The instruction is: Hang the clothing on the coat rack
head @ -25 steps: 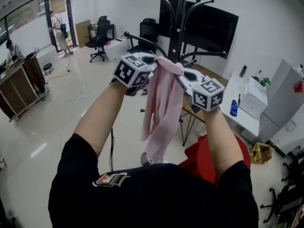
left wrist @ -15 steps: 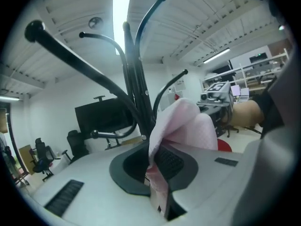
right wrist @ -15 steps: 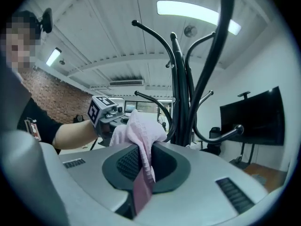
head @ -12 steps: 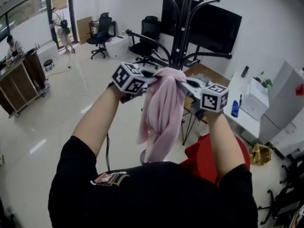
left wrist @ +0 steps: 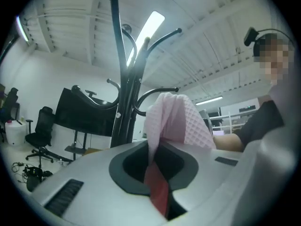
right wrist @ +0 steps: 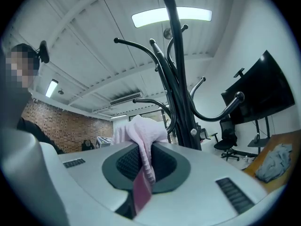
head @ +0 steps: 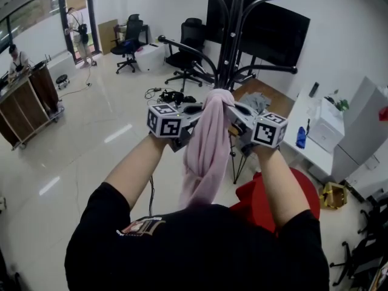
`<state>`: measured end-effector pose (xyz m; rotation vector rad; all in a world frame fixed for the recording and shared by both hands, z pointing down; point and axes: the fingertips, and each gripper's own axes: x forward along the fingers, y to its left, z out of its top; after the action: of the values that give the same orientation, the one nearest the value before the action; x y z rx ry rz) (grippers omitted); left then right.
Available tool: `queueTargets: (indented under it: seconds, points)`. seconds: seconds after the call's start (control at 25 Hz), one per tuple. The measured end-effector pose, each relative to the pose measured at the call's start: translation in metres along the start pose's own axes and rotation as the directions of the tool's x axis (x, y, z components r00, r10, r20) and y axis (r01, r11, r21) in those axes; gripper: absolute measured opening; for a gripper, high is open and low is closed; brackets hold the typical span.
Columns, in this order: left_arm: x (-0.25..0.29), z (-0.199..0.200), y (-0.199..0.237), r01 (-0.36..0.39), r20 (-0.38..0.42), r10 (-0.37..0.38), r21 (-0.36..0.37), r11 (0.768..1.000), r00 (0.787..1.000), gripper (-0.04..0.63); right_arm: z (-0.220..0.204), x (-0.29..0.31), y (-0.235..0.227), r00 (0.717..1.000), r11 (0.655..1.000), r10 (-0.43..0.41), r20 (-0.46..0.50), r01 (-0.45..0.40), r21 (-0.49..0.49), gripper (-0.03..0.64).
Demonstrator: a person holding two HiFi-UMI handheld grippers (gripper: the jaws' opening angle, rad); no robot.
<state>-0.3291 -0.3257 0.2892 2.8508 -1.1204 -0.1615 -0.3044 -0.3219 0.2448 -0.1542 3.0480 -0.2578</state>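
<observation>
Holding one pink garment (head: 206, 144) before one black coat rack (head: 233, 35): two grippers, left gripper (head: 193, 115) and right gripper (head: 235, 115), fingers of both pinched on bunched top fold.

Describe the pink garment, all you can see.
The pink garment is soft cloth with a waffle-like weave, bunched at the top where the left gripper and right gripper clamp it from either side. The rest hangs limp in folds toward the person's chest. It is held before the black coat rack, not yet on a hook.

Garment (head: 207, 141) before coat rack (head: 233, 35) — screen (head: 280, 35) behind rack.
</observation>
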Motion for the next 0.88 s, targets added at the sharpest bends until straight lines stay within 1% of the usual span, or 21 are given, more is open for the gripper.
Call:
queueTargets:
  seconds: [0.16,0.24,0.32,0.4,0.44,0.52,0.6,0.76,0.88]
  points:
    - [-0.009,0.0,0.006,-0.022,0.059,0.023,-0.02,1.0,0.998,0.021,0.001,-0.003,-0.003,1.0,1.0,0.003,0.022,-0.003,-0.009,0.034]
    - [-0.021,0.001,0.009,-0.019,0.099,0.025,-0.059,0.998,0.995,0.032,-0.001,-0.006,-0.008,0.999,1.0,0.007,0.031,-0.007,0.0,0.043]
    - [-0.032,0.0,0.014,-0.013,0.143,0.028,-0.106,0.994,0.989,0.033,-0.004,-0.009,-0.012,0.999,0.999,-0.03,0.016,0.03,-0.011,0.052]
    - [-0.042,-0.004,0.02,-0.03,0.166,0.051,-0.132,0.991,0.985,0.074,-0.01,-0.01,-0.018,0.998,0.997,-0.068,-0.006,0.068,-0.019,0.055]
    - [-0.046,-0.006,0.023,-0.045,0.167,0.068,-0.139,0.989,0.984,0.078,-0.015,-0.011,-0.021,0.997,0.997,-0.075,-0.009,0.075,-0.01,0.055]
    - [-0.052,-0.013,0.028,-0.081,0.155,0.102,-0.135,0.988,0.983,0.078,-0.021,-0.013,-0.024,0.998,0.997,-0.07,-0.004,0.07,0.017,0.063]
    - [-0.055,-0.019,0.029,-0.098,0.152,0.115,-0.112,0.989,0.982,0.078,-0.022,-0.015,-0.025,0.998,0.998,-0.068,0.006,0.068,0.018,0.067]
    - [-0.056,-0.019,0.025,-0.093,0.164,0.107,-0.093,0.991,0.981,0.078,-0.02,-0.016,-0.027,0.998,0.998,-0.069,0.017,0.069,-0.009,0.067]
    - [-0.064,-0.019,0.025,-0.09,0.188,0.11,-0.116,0.989,0.976,0.078,-0.023,-0.021,-0.028,0.999,0.999,-0.04,0.03,0.04,0.003,0.067]
